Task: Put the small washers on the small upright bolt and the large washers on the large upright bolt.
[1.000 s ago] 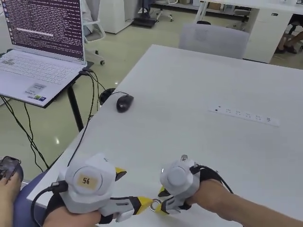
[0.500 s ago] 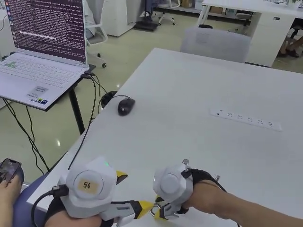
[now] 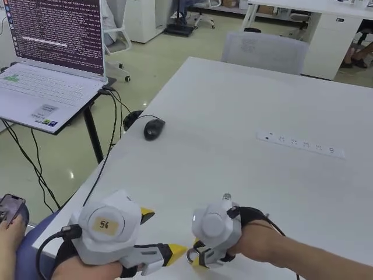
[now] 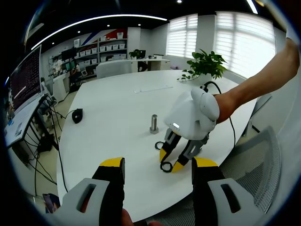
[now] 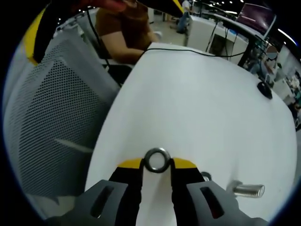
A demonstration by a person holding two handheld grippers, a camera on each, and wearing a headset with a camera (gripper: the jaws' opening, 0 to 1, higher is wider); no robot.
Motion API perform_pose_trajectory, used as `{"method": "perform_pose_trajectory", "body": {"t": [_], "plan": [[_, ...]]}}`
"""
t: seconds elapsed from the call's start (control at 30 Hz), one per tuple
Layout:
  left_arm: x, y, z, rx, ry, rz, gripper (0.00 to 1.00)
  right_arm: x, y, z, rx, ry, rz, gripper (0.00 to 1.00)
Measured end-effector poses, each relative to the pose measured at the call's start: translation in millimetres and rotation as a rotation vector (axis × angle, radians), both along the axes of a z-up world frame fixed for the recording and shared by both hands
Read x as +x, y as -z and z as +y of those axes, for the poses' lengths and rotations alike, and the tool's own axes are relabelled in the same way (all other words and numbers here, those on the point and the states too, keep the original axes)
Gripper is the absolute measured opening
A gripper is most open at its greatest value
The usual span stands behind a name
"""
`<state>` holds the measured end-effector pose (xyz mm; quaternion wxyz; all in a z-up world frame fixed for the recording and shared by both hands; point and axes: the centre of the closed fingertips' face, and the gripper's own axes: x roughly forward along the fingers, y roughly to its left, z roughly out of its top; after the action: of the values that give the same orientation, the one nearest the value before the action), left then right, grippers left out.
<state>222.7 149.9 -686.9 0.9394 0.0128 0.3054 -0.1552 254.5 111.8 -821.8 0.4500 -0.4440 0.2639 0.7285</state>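
Right gripper (image 5: 156,164) shifted slightly, washer (image 5: 157,150) pinched between its tips

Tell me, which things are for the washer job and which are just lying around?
For the job:
silver metal ring washer pinched in the right claw
second dark ring washer near the bolt
grey upright metal bolt

Just lying about:
black computer mouse
long white power strip
open silver laptop

Bright daylight from blinded windows (image 4: 244,42) at one o'clock plus ceiling strips (image 4: 94,21) lights the white desk (image 4: 117,113) evenly, shadows faint; fisheye edges bend, and the right gripper view looks soft.
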Motion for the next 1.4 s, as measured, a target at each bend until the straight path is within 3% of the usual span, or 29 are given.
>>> {"method": "perform_pose_trajectory", "body": {"t": [0.23,0.43,0.53,0.73,1.1,1.4], "plan": [[1.4,0.3,-2.3,-0.001,0.003,0.000,0.57,4.9,-4.4,0.7,0.021,0.033,0.016,0.23],[1.6,0.2,-3.0,0.002,0.006,0.000,0.57,5.9,0.8,-3.5,-0.006,0.024,0.010,0.24],[0.8,-0.4,-1.9,0.003,0.004,0.000,0.57,7.3,4.1,-6.5,-0.020,-0.003,-0.013,0.24],[-1.0,0.7,-0.5,0.003,-0.001,0.004,0.57,5.6,3.2,-7.1,-0.023,-0.007,0.000,0.25],[-0.9,-0.2,0.2,0.003,-0.001,0.004,0.57,4.8,3.4,-8.7,-0.041,-0.109,-0.008,0.25],[-0.1,-0.4,2.8,0.005,-0.004,0.002,0.57,5.2,2.7,-8.6,-0.030,-0.110,-0.020,0.23]]}}
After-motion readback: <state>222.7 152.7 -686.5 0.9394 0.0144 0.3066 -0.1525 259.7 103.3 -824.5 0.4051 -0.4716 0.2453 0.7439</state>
